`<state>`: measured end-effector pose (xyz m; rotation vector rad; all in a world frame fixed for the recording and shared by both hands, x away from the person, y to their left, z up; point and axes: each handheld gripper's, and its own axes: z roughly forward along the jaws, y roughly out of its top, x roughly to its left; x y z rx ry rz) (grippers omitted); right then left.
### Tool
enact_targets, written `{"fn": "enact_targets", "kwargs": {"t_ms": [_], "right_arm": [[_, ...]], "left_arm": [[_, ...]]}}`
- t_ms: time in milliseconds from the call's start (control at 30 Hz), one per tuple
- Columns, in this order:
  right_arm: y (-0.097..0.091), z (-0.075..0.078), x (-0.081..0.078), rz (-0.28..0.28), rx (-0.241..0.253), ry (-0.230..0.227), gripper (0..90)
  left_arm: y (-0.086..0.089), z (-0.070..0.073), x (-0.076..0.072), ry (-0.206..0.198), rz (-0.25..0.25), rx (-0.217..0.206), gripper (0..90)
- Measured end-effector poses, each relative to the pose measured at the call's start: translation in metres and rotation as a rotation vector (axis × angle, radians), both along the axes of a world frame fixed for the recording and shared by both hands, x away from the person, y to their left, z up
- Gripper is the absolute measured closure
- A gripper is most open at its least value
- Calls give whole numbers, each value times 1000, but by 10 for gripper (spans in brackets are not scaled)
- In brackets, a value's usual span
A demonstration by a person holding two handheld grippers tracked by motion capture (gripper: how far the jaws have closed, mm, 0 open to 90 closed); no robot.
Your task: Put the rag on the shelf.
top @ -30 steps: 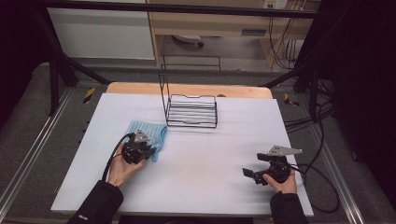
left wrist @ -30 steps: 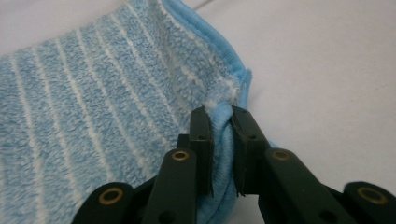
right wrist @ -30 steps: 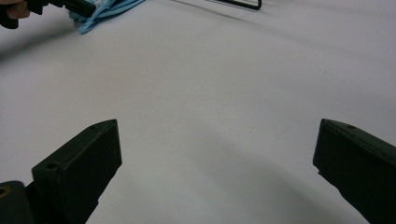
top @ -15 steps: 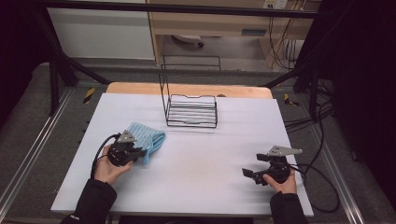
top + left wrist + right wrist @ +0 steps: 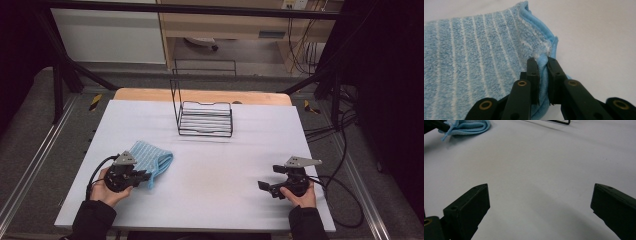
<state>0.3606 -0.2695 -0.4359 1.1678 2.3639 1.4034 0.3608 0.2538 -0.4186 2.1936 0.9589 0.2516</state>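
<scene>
A light blue cloth with white stripes (image 5: 150, 159) lies folded over itself on the left half of the white table (image 5: 215, 160). My left gripper (image 5: 145, 176) is at the cloth's near edge, shut on its bound hem. In the left gripper view the cloth (image 5: 474, 62) spreads to the left and my left gripper (image 5: 542, 72) pinches the blue edge between both pads. My right gripper (image 5: 265, 187) rests near the table's front right, jaws wide apart with nothing between them. In the right gripper view my right gripper (image 5: 540, 202) frames bare table, and the cloth (image 5: 466, 127) lies far off at top left.
A black wire rack (image 5: 205, 117) stands at the back middle of the table, with a tall upright wire frame on its left side. A wooden board (image 5: 150, 95) edges the table's far side. Cables (image 5: 340, 195) trail off the right edge.
My left gripper has pulled back toward the front left with the cloth's edge in it, and the cloth has folded over and slid along. The right gripper has stayed put.
</scene>
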Motion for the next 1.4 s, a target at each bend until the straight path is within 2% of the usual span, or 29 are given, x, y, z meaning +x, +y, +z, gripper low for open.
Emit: {"fn": "enact_targets", "kwargs": {"t_ms": [167,333,467,567,600,633,700,733,767,833,900,933,967,1100,1167,1400], "right_arm": [[4,1,0,5,5,2,28],[12,2,1,13,11,3,31],[25,4,4,30,10,10,33],[44,8,9,47,7,13,34],[44,8,9,47,7,13,34],[56,10,14,58,2,14,36],[60,11,15,61,3,13,39],[68,12,17,66,4,9,40],[82,14,22,74,10,14,43],[88,15,24,78,11,15,45],[106,16,30,90,10,15,49],[122,17,36,106,6,12,50],[122,17,36,106,6,12,50],[171,22,52,153,-32,6,55],[178,23,54,160,-35,7,58],[235,21,78,192,-66,17,83]], "left_arm": [[1,-4,-14,11,-20,-17,806],[1,-5,-15,4,-4,-24,764],[3,2,-16,-25,8,-41,697],[5,8,-17,-43,27,-51,579],[7,10,-16,-49,34,-54,579],[9,11,-16,-55,43,-59,515],[11,12,-14,-64,66,-54,487],[12,12,-13,-68,74,-53,456],[14,13,-12,-74,88,-54,374],[16,13,-10,-79,104,-55,340],[20,13,-8,-84,120,-58,286],[21,13,-7,-85,125,-58,239],[23,13,-6,-85,131,-54,239],[31,10,-3,-86,167,-54,138],[35,10,-2,-81,184,-62,122],[44,7,2,-86,212,-60,93]]}}
